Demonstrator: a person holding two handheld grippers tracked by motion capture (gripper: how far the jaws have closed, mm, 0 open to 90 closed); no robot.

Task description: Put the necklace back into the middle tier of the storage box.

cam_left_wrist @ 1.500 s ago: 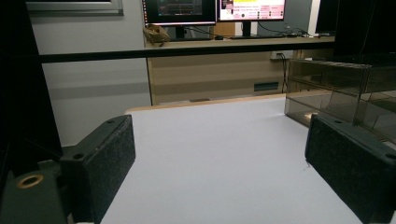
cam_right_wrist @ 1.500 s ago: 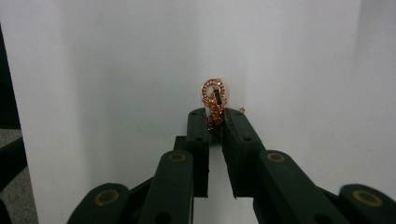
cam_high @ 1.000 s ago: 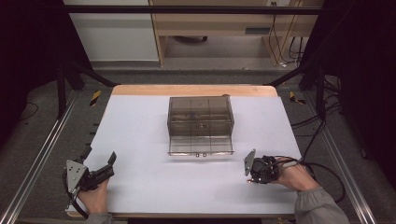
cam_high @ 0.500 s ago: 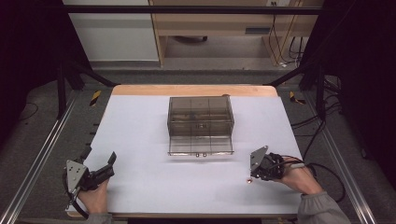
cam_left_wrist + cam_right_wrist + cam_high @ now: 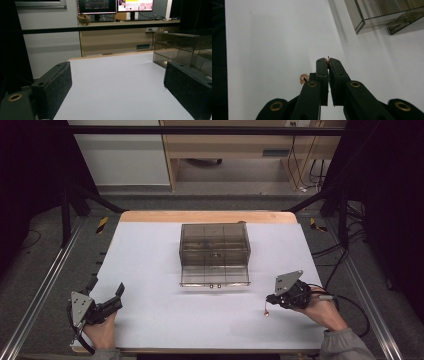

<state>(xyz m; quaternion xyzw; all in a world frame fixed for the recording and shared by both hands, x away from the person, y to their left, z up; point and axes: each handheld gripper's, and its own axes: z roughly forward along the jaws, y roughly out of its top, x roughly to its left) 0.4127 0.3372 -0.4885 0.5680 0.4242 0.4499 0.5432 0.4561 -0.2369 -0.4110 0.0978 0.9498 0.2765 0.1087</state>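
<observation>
**Right claw pinches a small gold chain above the white table**

I see the right gripper (image 5: 327,60) with its two black jaws pressed together on a thin gold-coloured chain (image 5: 327,59), a short bit of which pokes out at the tips. A small ring-shaped pendant (image 5: 303,78) of the same piece shows just left of the jaws in the right gripper view. From the high view, the right gripper (image 5: 270,298) sits at the right side of the white table (image 5: 150,265), and the chain (image 5: 267,309) hangs down from its tips towards the surface (whether its lower end touches the table I cannot tell).

The smoky transparent box (image 5: 215,254) stands in the middle of the table, well apart from the right gripper and beyond it. In the right gripper view a corner of the box (image 5: 384,15) shows at the upper right.

The left gripper (image 5: 107,291) rests at the near left corner of the table, held in a hand (image 5: 100,332). Its jaws stand wide apart with nothing between them, and in the left gripper view the felt-faced pads (image 5: 57,85) frame bare table, with the box (image 5: 182,50) off to the right.
</observation>
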